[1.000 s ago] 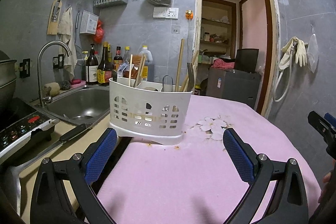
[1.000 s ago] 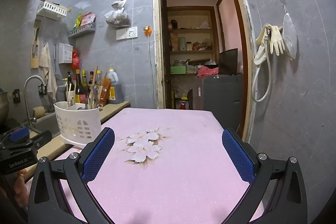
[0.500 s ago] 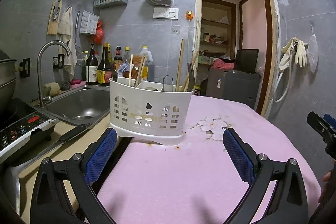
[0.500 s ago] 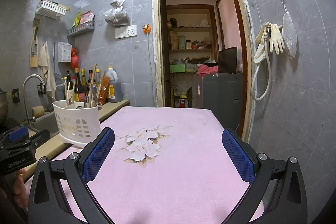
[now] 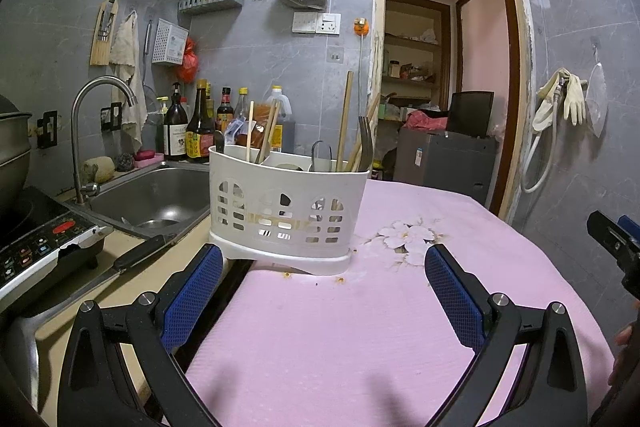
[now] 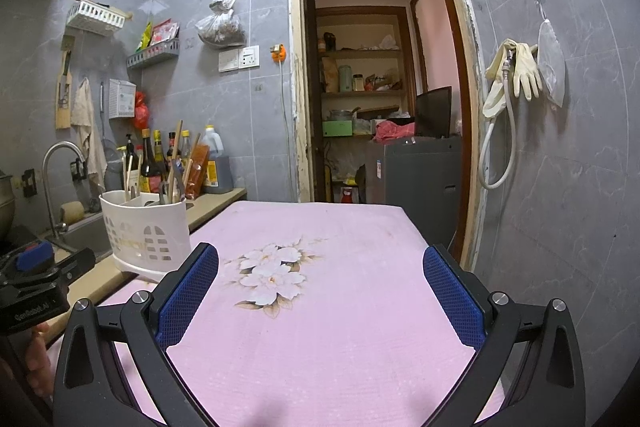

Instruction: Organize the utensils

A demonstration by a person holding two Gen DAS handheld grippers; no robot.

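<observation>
A white slotted utensil holder [image 5: 286, 217] stands at the left edge of the pink-covered table [image 5: 360, 339], straddling the seam with the counter. Chopsticks [image 5: 344, 123], a wooden stick and metal utensils poke up out of it. My left gripper [image 5: 324, 279] hovers just in front of the holder, open and empty. From the right wrist view, the holder [image 6: 146, 227] sits far left. My right gripper [image 6: 320, 283] is open over the floral print [image 6: 272, 273], holding nothing. The left gripper's body [image 6: 36, 287] shows at that view's left edge.
A steel sink [image 5: 156, 199] with tap lies left of the holder. A knife [image 5: 120, 263] rests on the counter beside an induction cooker [image 5: 44, 243]. Sauce bottles [image 5: 200, 127] line the back wall. A doorway [image 6: 376, 99] opens behind the table. Gloves [image 6: 520, 75] hang right.
The left gripper has dipped slightly, so the holder sits a touch higher in its view. The right gripper's view has tilted up a little. Both grippers stay open.
</observation>
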